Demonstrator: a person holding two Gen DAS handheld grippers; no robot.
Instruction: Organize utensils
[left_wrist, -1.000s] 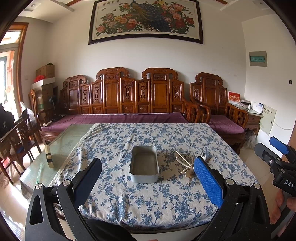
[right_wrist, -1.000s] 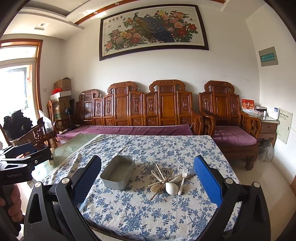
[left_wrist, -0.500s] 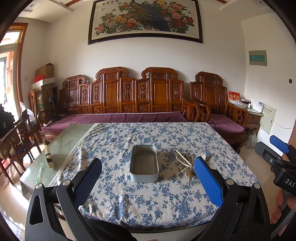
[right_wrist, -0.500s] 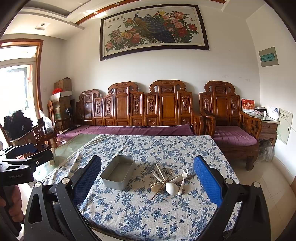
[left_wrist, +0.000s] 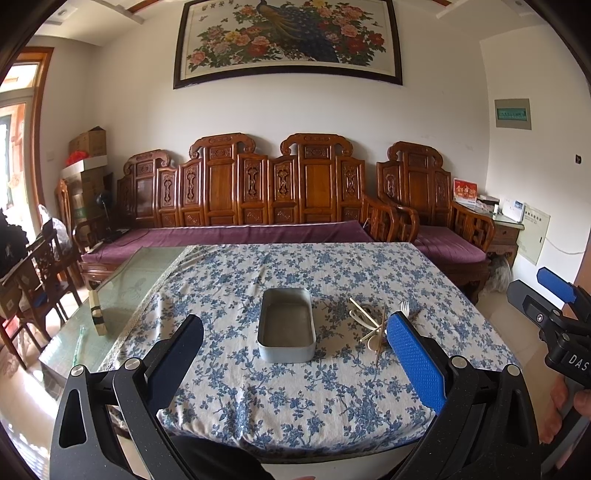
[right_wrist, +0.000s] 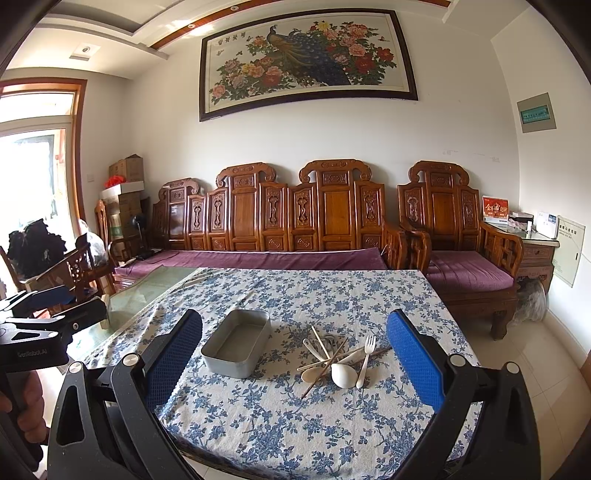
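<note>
Nearest the cameras, both tools hang short of the counter's front edge, gripping nothing: the left gripper (left_wrist: 295, 362) stands released with its blue pads wide apart, and the right gripper (right_wrist: 295, 362) is spread just as wide.

Past that edge, on the blue-flowered cloth of the counter (right_wrist: 295, 435), the utensils (right_wrist: 338, 356) lie in a loose, crossed heap just to the right of the metal tin (right_wrist: 236, 349), near it but not touching. In the heap I can make out a white fork (right_wrist: 367, 354), a white soup spoon (right_wrist: 343, 374) with its bowl toward the viewer, a paler spoon (right_wrist: 310, 374), and brown chopsticks (right_wrist: 323, 371) laid slantwise across the rest. The tin shows a bare bottom in the left view, so by my judgement nothing is sorted yet.

All these pieces look light and stiff. The soup spoon seems glazed, so probably slippery and breakable; it is best pinched across its handle, not its rounded bowl. The fork should take a grip at mid-handle. The chopsticks are thin and will roll, so they want a low, square pinch near the middle. Since things overlap, lifting the topmost piece first should keep the heap from scattering.

Farther back stands a carved wooden bench (right_wrist: 295, 221) with purple cushions, under a peacock painting (right_wrist: 306, 59).
</note>
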